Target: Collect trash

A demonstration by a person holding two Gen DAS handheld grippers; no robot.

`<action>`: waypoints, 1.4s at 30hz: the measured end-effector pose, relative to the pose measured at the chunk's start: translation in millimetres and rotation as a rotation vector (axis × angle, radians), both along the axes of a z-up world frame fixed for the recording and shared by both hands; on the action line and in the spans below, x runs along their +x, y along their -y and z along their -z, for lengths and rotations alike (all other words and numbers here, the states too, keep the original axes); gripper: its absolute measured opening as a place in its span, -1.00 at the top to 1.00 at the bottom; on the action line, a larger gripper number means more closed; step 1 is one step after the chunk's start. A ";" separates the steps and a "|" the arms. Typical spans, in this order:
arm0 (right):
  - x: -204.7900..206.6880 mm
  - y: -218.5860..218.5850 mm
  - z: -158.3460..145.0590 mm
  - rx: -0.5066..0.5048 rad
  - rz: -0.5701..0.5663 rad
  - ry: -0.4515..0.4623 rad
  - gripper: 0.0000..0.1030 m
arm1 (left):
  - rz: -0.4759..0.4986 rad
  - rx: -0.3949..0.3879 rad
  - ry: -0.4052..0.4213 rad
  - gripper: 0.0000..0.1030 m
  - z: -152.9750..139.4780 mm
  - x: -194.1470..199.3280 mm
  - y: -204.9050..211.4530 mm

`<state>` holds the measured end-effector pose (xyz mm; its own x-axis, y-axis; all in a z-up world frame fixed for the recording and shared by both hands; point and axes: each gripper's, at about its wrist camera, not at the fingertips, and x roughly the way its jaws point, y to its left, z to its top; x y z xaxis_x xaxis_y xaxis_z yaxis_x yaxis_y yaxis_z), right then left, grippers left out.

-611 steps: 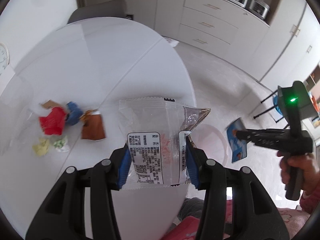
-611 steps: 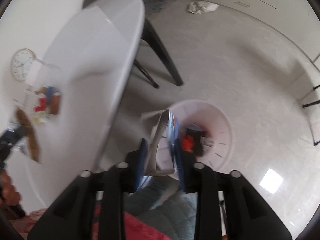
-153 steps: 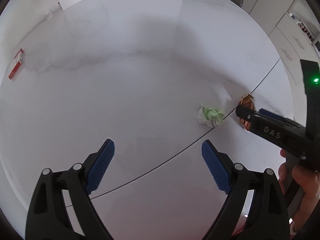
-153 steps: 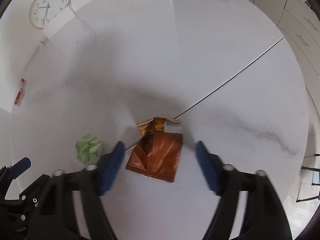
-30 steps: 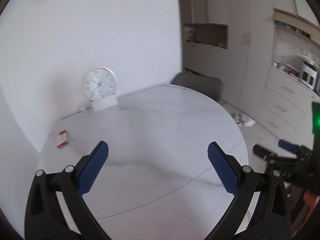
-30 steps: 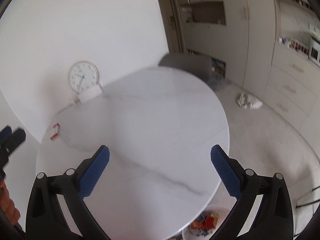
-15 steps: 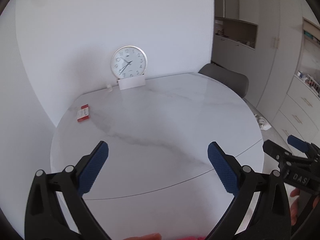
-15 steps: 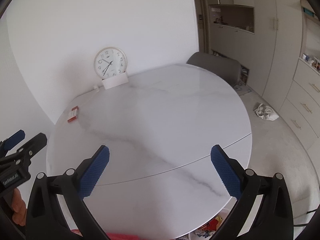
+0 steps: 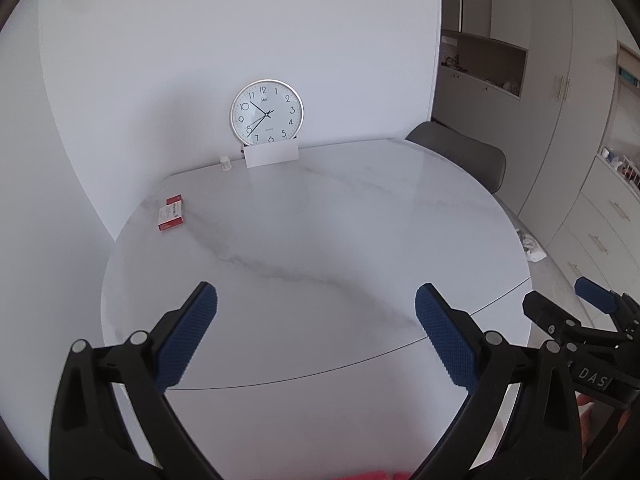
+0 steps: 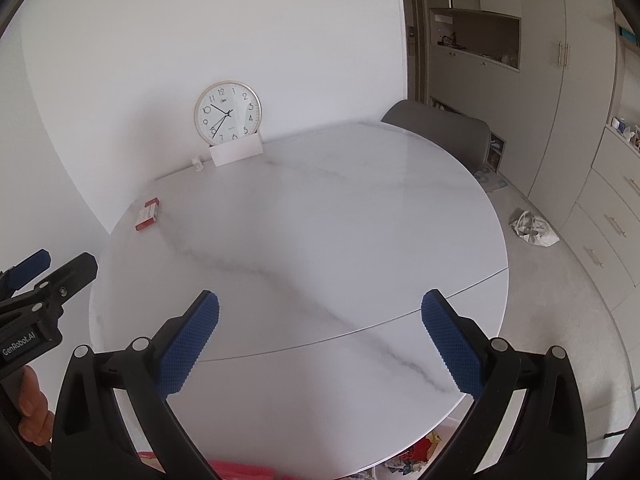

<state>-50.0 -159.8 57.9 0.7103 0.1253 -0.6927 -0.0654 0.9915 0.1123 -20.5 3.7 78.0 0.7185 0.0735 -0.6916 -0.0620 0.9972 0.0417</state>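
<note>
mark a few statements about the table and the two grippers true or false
1. Both grippers are shut on wrappers. False: the left gripper and the right gripper are open and empty.
2. A small red and white box lies on the round white marble table. True.
3. The round white wall clock lies flat. False: it stands upright in a white holder.
4. A crumpled white bag lies on the floor. True.
5. A grey chair stands behind the table. True.

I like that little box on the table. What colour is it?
The little box is red with a white label on top, seen best in the left wrist view.
</note>
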 end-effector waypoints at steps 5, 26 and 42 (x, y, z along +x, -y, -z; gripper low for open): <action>1.4 -1.3 1.7 -0.008 -0.006 -0.005 -0.95 | -0.001 0.001 -0.008 -0.85 3.7 4.0 -0.7; 4.7 -5.6 3.7 -0.012 -0.015 -0.006 -0.95 | 0.000 0.005 -0.017 -0.85 9.8 7.1 -0.7; 7.6 -5.2 4.3 -0.012 -0.026 -0.007 -0.95 | -0.008 0.008 -0.017 -0.85 10.9 7.1 -5.6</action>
